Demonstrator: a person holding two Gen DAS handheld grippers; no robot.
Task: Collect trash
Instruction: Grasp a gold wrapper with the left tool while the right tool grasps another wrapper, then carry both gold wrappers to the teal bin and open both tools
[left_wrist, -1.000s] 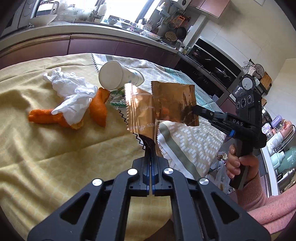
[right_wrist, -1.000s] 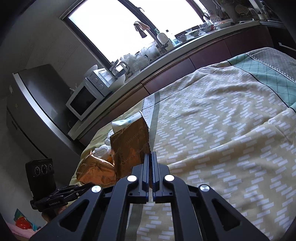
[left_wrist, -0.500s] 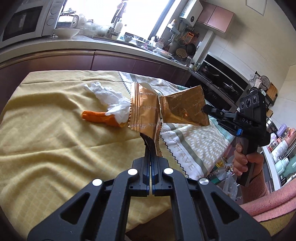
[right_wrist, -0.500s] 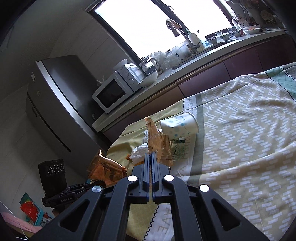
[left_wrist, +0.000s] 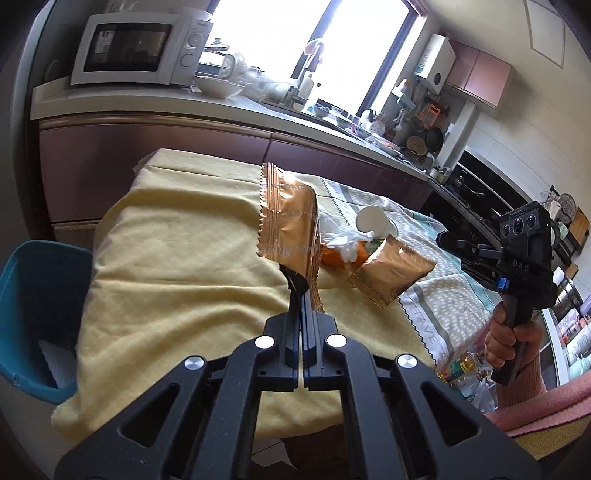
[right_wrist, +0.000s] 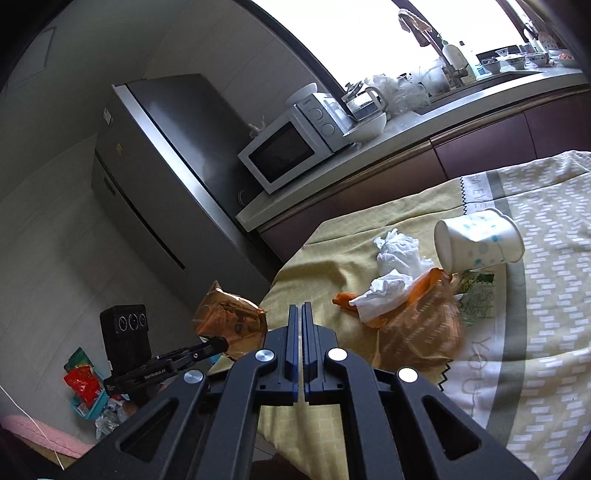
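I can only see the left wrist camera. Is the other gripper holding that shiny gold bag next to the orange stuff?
Observer: No. In the right wrist view the right gripper is shut with nothing between its fingers. The loose gold wrapper shows blurred just to their right, over the cloth.
Operator: Is the white cup plain all over?
Observer: No, the paper cup lies on its side and has blue spots on its wall.
Operator: Is anything hiding by the cup?
Observer: Yes, a green packet lies flat just in front of it.
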